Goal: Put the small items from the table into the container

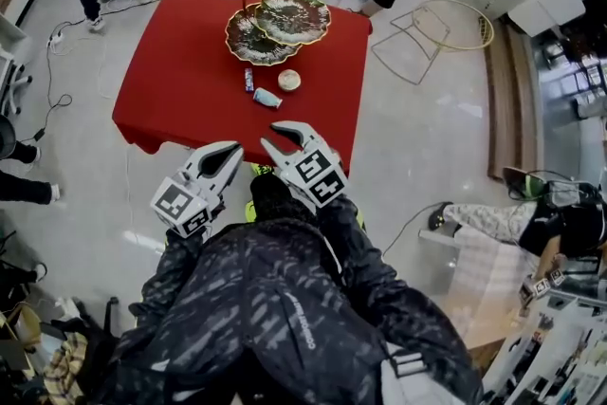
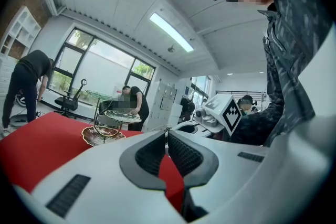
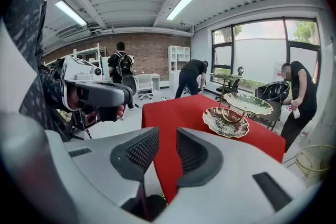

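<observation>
I am holding both tongs at the near edge of the red-clothed table (image 1: 180, 81), close to its near right corner, and neither is carrying anything. The left tongs (image 1: 230, 154) are closed, the pads all but meeting with only cloth showing past them. The right tongs (image 1: 275, 137) are standing a little apart, a narrow gap with nothing in it. The small items are lying in a tight cluster between me and the three-tier leaf-dish stand (image 1: 275, 19), which is sitting toward the far edge. There is a slim dark stick (image 1: 248, 80), a pale blue packet (image 1: 267, 98) nearest me and a round beige disc (image 1: 289, 80) just beside them. I cannot tell what each one really is.

I am seeing several ways this could go wrong. The items are lying so close together that jaws coming down on one could shove a neighbour, perhaps toward the right edge. The disc is lying flat, so the pads may slide off it or flick it away. The blue packet looks rounded and may roll if I nudge it. The narrow gap in the right tongs may be too small for whichever item I choose. A low approach could catch the loose cloth and drag everything with it. The dishes look shallow and wavy-rimmed on a thin stem, so a careless drop could bounce out, or a knock could rock the stand. My two tongs are also riding close enough to clash.
</observation>
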